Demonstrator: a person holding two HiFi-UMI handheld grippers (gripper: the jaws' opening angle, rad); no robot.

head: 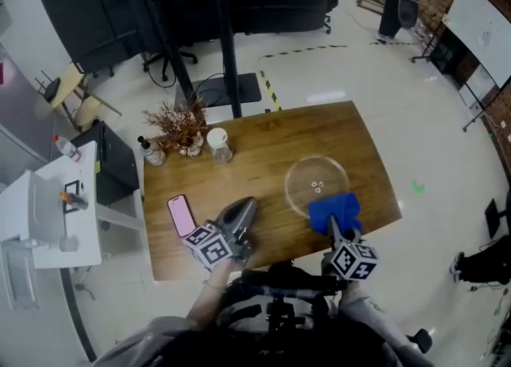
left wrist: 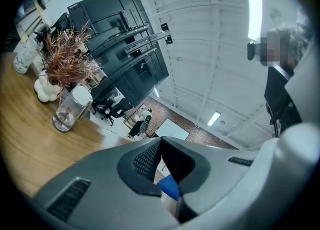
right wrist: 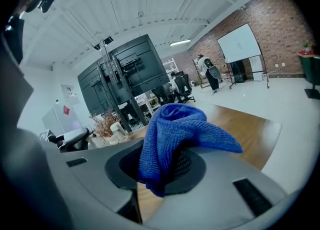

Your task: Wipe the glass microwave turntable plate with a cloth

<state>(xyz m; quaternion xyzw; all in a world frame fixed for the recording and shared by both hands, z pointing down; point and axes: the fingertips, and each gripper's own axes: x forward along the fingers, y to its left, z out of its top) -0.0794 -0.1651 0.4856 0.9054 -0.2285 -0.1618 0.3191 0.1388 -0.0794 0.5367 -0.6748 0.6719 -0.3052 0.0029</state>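
Observation:
The clear glass turntable plate (head: 318, 183) lies flat on the right half of the wooden table (head: 263, 146). A blue cloth (head: 334, 211) hangs over the plate's near rim, pinched in my right gripper (head: 336, 226). In the right gripper view the cloth (right wrist: 172, 135) bunches up between the jaws and hides the fingertips of that gripper (right wrist: 167, 166). My left gripper (head: 243, 212) hovers over the table left of the plate, shut with nothing in it. Its jaws meet in the left gripper view (left wrist: 160, 143), and a bit of the blue cloth (left wrist: 170, 188) shows beyond them.
A pink phone (head: 181, 215) lies by the left gripper. At the table's far left stand a dried plant (head: 177, 122), a lidded glass jar (head: 219, 144) and a small bottle (head: 152, 151). A black stand (head: 227, 38) rises behind the table; a white cart (head: 56, 206) sits at left.

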